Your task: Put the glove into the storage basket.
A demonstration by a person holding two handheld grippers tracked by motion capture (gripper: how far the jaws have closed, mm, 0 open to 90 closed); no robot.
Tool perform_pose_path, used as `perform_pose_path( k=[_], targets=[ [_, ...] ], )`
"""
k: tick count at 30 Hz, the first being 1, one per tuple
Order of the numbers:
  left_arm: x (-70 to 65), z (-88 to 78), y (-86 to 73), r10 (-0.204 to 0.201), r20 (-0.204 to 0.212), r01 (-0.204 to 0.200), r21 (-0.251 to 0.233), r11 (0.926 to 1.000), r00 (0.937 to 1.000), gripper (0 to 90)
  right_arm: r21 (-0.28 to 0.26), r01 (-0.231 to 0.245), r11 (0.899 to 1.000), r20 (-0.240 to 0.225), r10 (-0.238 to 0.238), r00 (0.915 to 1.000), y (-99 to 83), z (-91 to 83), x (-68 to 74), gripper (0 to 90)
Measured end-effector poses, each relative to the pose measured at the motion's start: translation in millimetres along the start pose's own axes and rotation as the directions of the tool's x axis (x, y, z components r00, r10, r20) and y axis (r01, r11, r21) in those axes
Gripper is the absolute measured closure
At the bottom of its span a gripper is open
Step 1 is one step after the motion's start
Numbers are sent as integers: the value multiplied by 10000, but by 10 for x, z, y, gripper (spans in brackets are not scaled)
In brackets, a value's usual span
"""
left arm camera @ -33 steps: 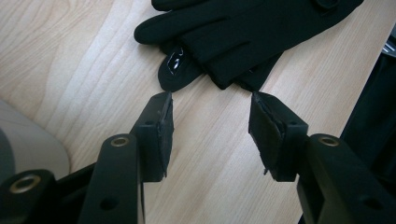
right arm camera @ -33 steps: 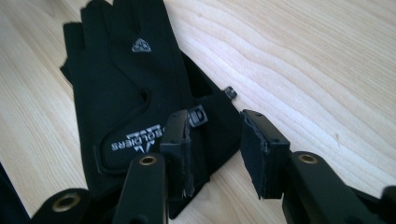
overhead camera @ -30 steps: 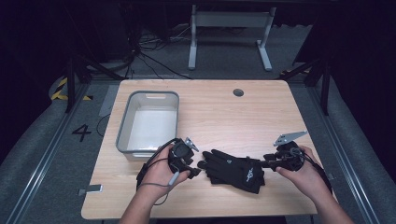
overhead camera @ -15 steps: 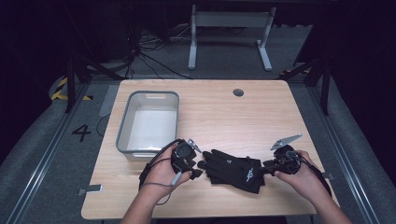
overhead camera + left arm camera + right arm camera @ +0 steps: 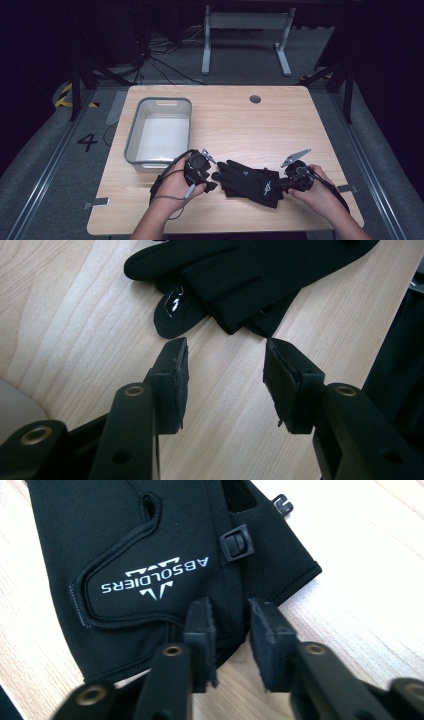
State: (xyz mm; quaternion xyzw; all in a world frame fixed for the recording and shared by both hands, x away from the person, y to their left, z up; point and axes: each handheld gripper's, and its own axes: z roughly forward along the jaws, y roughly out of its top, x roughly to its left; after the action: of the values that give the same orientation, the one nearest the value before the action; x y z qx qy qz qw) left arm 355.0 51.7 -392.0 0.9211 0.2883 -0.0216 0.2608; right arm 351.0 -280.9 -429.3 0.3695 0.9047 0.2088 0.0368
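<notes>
Hidden or unclear: in the high view the left gripper is sitting partly under the person's left hand, and the right gripper is merging with the dark glove cuff, so the finger gaps are not readable there. The left gripper view is cutting off the cuff end of the gloves; the right gripper view is cutting off the fingertip end.
Gloves, position: a pair of black gloves is lying stacked on the wooden worktop, near its front edge, between the two grippers and to the right of the grey plastic bin.
Gloves, axis: the long axis is running roughly left to right across the worktop, slightly slanted; the fingertips are pointing toward the left gripper, the cuff toward the right gripper. White lettering reading ABSOLDIERS is showing on the upper glove's back.
Left fingers: standing well apart, empty, aimed at the glove fingertips and stopping just short of them.
Right fingers: standing narrowly apart, straddling the cuff edge; contact with the fabric cannot be told.
Change since earlier frames: the left gripper is closing in on the glove fingertips from the left; the gloves and bin are remaining where they were.
</notes>
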Motion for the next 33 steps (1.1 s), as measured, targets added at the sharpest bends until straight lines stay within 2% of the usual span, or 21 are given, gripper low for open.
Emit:
perform_pose_path(
  k=[6,11,17,21,23,33],
  targets=[
    [15,56,7,-97,-104,98,92,9999,9999,531,138,267,9995,379,-272,9989,23,-12,58,838],
    [-17,142,42,64,-196,-61,146,9999,9998,532,181,301,9994,431,-308,9986,29,-9,66,843],
    [-51,294,74,432,-153,-423,546,9976,9990,535,141,249,9996,389,-254,9989,24,-9,59,842],
    [-75,382,103,625,92,-630,709,9955,9980,552,85,243,9997,377,-246,9990,16,-10,57,841],
    [-77,432,111,702,57,-704,840,9940,9975,555,66,232,9997,357,-234,9991,13,-11,55,841],
    [-126,527,156,1071,-161,-1055,793,9913,9941,597,46,250,9997,388,-251,9989,11,-10,59,839]
  ],
)
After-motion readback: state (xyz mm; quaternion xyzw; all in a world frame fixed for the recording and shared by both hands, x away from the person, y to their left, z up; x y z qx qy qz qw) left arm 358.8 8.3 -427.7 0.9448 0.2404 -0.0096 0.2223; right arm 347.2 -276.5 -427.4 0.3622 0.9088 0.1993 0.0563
